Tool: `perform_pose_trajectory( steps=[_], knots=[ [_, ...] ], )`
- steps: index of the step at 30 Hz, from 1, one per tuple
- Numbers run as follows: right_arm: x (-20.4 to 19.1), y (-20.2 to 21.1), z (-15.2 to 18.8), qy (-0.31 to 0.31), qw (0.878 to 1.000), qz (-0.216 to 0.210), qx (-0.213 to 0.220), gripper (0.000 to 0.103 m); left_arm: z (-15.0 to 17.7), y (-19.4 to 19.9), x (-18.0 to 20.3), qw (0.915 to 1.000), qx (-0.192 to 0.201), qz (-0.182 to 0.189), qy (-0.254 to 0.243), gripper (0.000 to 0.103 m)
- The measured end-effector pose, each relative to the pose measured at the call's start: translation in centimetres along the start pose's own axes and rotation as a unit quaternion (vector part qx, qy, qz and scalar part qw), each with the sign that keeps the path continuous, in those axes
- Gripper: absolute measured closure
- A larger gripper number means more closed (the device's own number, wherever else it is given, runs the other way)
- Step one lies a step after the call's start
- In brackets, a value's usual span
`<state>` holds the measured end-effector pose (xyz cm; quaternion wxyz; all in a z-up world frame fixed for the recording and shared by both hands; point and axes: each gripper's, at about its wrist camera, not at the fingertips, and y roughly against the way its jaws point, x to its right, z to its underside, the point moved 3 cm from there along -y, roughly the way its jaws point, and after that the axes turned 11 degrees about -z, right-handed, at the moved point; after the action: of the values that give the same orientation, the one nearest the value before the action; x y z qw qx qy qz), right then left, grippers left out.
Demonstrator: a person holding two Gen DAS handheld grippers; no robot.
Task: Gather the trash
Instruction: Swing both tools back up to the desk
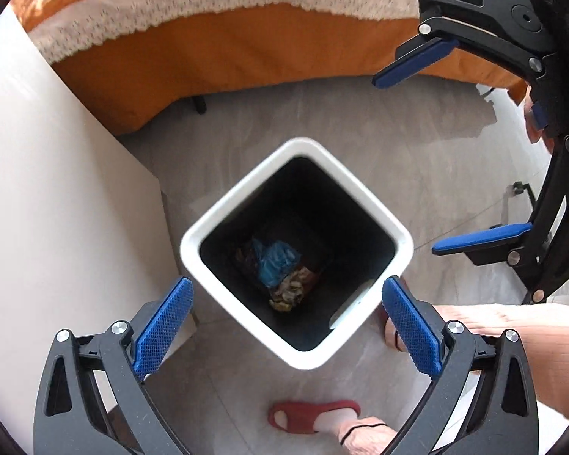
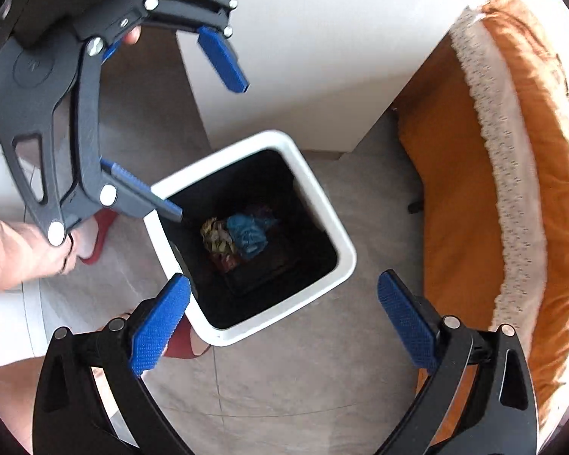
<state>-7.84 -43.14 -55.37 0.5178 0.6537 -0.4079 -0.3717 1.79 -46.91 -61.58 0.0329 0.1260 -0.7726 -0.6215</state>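
Grey floor tiles carry everything, with a white cabinet on one side and an orange bedspread with a lace band on the other.

At the bottom of the bin (image 1: 296, 254) lies the crumpled trash (image 1: 280, 273): a blue wad, a yellowish wad touching it and something dark red beneath, all deep inside the black liner and well below the white rim. The bin is square and stands on the floor between the cabinet and the bed; in the left wrist view it sits corner-on, one corner pointing down between the fingers.

From the left gripper (image 1: 288, 326) the trash lies straight ahead and below, the two blue pads straddling the bin's near corner, one pad outside each adjoining wall. The jaws stand as wide as they go and hold nothing. The right gripper (image 2: 282, 322) is likewise spread wide and empty; from it the bin's mouth lies ahead and slightly toward the left pad, whose tip overlaps the near rim.

Both point steeply down at the opening. Judging by the views, the left gripper is the more centred over the bin, so it seems better placed for whatever comes next.

A person's feet in red slippers (image 1: 311, 415) stand just beside the bin.
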Motion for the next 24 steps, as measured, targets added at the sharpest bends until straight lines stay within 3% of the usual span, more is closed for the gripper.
perform_pose_trajectory(
  steps=[8,17,24],
  knots=[
    [-0.1,7.7,-1.8,-0.046,0.998,0.035,0.033,0.005,-2.2,8.4,-0.9,0.9984,0.055,-0.011,0.010,0.005],
    [-1.8,17.6,-3.6,-0.118,0.987,0.063,0.087,0.005,-3.4,19.9,-1.7,0.9900,0.133,-0.045,0.015,0.005],
    [-3.2,26.0,-7.3,-0.159,0.972,0.078,0.157,0.005,-2.6,29.3,-4.7,0.9725,0.197,-0.071,0.103,0.005]
  ],
)
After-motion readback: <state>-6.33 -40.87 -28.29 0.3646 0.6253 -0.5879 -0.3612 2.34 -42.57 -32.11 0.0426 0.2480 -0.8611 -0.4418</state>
